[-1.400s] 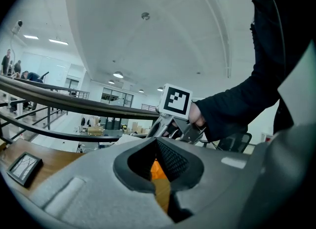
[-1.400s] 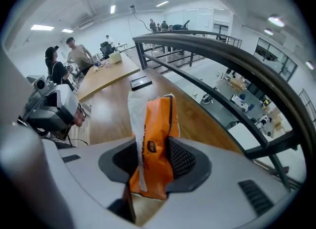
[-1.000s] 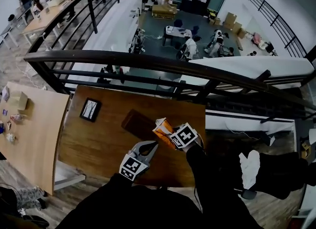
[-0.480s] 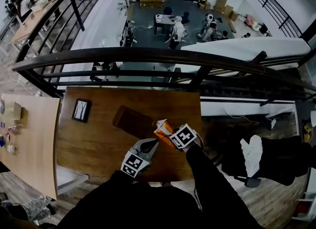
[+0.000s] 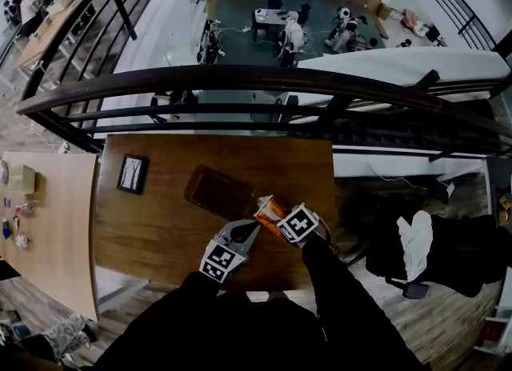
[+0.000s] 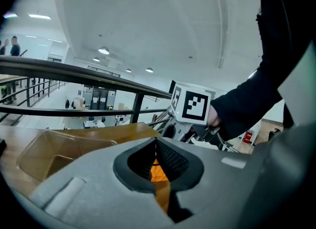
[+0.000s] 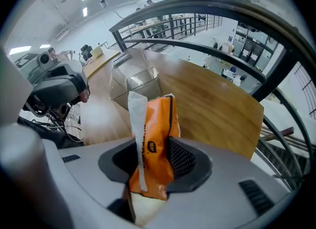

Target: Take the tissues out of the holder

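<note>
tissue pack near table's front-right corner

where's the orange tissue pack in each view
Head view: tissue pack low centre, just right of the clear holder.
Left gripper view: orange strip between the left gripper jaws, bottom centre.
Right gripper view: centre, clamped by the right gripper.
Shared landmark: the clear holder.

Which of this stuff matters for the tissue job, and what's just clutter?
Job: orange tissue pack in the right gripper; clear holder on the wooden table.
Lying about: black frame; small box on the side table; white cloth.
</note>
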`<state>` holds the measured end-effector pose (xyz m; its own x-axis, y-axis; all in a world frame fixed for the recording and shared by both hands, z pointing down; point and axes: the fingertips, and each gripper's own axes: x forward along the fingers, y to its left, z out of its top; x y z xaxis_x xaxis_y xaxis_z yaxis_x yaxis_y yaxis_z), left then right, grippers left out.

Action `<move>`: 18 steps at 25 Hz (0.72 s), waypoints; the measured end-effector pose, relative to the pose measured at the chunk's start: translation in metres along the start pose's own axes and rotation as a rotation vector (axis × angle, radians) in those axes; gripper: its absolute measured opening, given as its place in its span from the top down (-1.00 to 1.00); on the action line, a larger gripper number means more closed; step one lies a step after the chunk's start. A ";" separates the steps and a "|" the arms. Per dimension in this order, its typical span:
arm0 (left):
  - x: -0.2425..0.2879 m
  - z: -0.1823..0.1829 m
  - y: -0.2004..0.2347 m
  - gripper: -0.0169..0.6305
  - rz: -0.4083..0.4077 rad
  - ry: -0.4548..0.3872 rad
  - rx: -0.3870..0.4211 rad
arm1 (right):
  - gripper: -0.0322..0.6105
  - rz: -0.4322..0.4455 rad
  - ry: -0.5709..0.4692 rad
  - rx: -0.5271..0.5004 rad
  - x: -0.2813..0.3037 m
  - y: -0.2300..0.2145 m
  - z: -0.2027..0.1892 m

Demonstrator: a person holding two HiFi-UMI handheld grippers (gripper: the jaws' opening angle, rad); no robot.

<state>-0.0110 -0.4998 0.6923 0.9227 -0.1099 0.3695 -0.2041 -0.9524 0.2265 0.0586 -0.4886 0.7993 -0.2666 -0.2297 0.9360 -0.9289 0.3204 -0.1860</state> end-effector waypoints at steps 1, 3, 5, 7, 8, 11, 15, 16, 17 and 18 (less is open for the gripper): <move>0.001 -0.002 0.001 0.92 -0.001 0.003 -0.003 | 0.40 0.001 -0.001 0.002 0.003 0.000 0.000; 0.004 -0.004 0.001 0.92 -0.005 0.006 -0.005 | 0.40 0.001 0.004 0.004 0.008 0.000 -0.002; 0.005 -0.003 -0.001 0.92 -0.009 0.009 -0.005 | 0.40 -0.001 0.013 0.002 0.012 0.000 -0.005; 0.005 -0.004 -0.001 0.92 -0.011 0.012 -0.005 | 0.40 0.000 0.016 0.002 0.018 0.001 -0.007; 0.005 -0.006 -0.001 0.92 -0.010 0.014 -0.004 | 0.39 0.001 0.017 0.005 0.020 0.001 -0.009; 0.002 -0.007 -0.001 0.92 -0.001 0.018 -0.002 | 0.39 0.006 0.008 0.007 0.022 0.004 -0.009; -0.004 -0.009 0.000 0.92 0.008 0.022 -0.007 | 0.38 0.012 0.014 -0.006 0.023 0.006 -0.007; -0.005 -0.010 0.000 0.92 0.010 0.022 -0.008 | 0.36 0.014 0.011 -0.008 0.024 0.007 -0.007; -0.006 -0.011 0.000 0.92 0.011 0.021 -0.009 | 0.33 0.019 0.006 -0.011 0.025 0.007 -0.007; -0.006 -0.012 0.000 0.92 0.013 0.020 -0.010 | 0.30 0.024 0.000 -0.015 0.026 0.008 -0.007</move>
<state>-0.0208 -0.4960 0.7008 0.9135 -0.1162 0.3900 -0.2189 -0.9482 0.2302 0.0462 -0.4851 0.8242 -0.2889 -0.2219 0.9313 -0.9182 0.3397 -0.2039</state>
